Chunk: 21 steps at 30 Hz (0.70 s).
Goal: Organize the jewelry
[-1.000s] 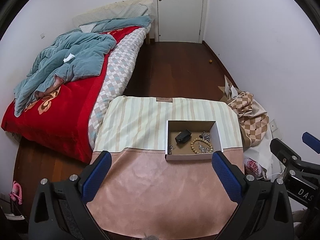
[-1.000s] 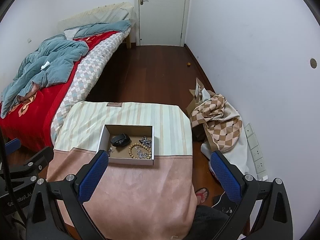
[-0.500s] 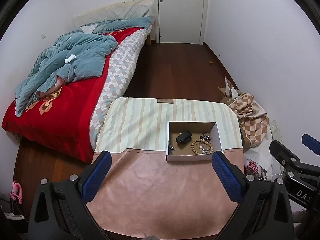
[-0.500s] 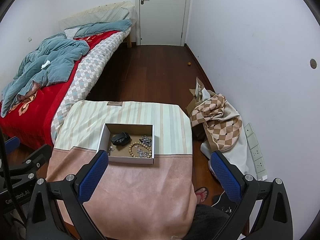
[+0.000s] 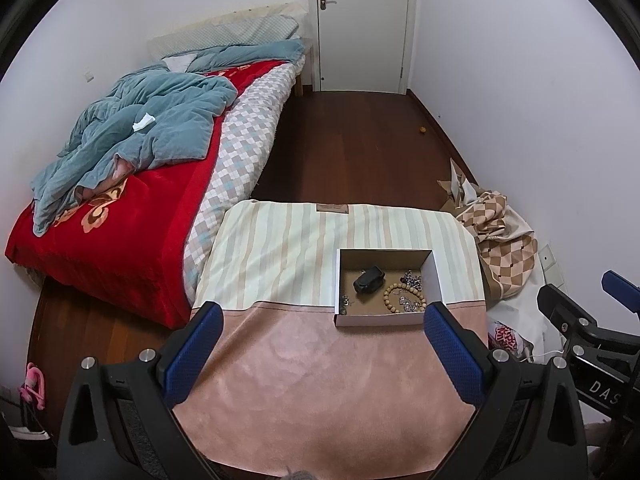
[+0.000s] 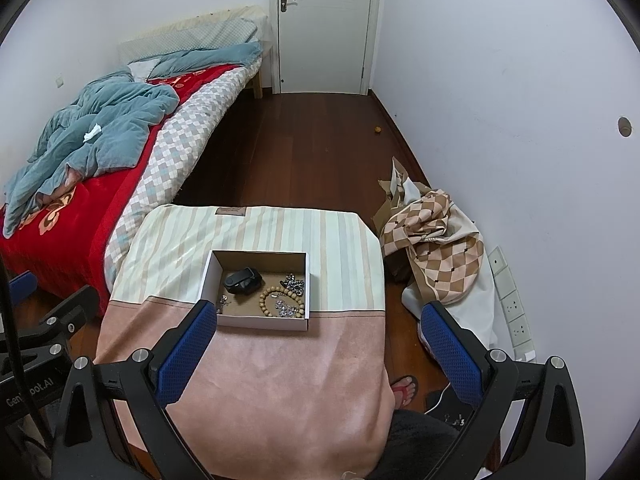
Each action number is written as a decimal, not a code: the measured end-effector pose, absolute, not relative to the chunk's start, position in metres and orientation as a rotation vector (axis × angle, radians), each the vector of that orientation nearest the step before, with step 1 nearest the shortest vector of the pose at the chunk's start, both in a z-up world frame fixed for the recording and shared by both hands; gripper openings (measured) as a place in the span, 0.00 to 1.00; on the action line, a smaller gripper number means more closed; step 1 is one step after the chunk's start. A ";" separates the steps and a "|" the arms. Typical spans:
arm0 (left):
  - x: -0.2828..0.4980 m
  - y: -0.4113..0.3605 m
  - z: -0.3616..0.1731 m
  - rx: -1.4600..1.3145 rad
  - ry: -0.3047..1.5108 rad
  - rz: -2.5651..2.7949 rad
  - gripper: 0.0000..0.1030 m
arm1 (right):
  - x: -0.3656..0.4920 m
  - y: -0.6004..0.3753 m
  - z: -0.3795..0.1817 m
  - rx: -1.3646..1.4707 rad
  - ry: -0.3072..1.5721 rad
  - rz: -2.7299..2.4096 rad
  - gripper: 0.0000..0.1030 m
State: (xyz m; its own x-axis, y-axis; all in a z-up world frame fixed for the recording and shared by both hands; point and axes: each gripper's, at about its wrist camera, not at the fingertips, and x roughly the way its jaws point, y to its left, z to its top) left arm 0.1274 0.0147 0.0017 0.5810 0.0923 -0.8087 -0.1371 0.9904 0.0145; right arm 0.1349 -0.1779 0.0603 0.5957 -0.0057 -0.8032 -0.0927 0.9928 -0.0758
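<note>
Left wrist view: the left gripper [image 5: 322, 344] is hovering with its blue pads spread wide and nothing between them, and the right gripper [image 6: 316, 344] is doing the same, wide apart and empty. Just past the left gripper's right pad, a shallow white cardboard box [image 5: 380, 320] is sitting on the table [image 5: 320, 392], right where the pink cloth is meeting the striped part. Inside the box, a small black pouch [image 5: 369, 280] is lying toward the far left, a wooden bead bracelet [image 5: 394, 298] is lying beside it, and some silver jewelry [image 5: 412, 280] is bunching up on the right. Farther out to the left, a bed [image 5: 120, 232] with a red cover is carrying a crumpled teal blanket [image 5: 140, 132]. Off to the right, a checkered cloth [image 5: 500, 236] is slumping against the wall, and a white door [image 5: 362, 24] is standing shut straight ahead.
</note>
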 end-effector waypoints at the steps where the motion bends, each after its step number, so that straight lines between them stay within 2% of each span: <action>1: 0.127 0.015 0.002 -0.051 0.942 0.134 1.00 | 0.136 -0.179 0.060 -0.112 0.932 0.052 1.00; 21: 0.123 0.017 0.008 -0.053 0.925 0.137 1.00 | 0.134 -0.178 0.062 -0.114 0.932 0.052 1.00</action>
State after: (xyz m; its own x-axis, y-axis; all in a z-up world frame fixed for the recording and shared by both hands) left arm 0.1230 0.0171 0.0083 0.5936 0.0951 -0.7992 -0.1404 0.9900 0.0135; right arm 0.1342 -0.1781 0.0618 0.5955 -0.0052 -0.8034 -0.0937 0.9927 -0.0759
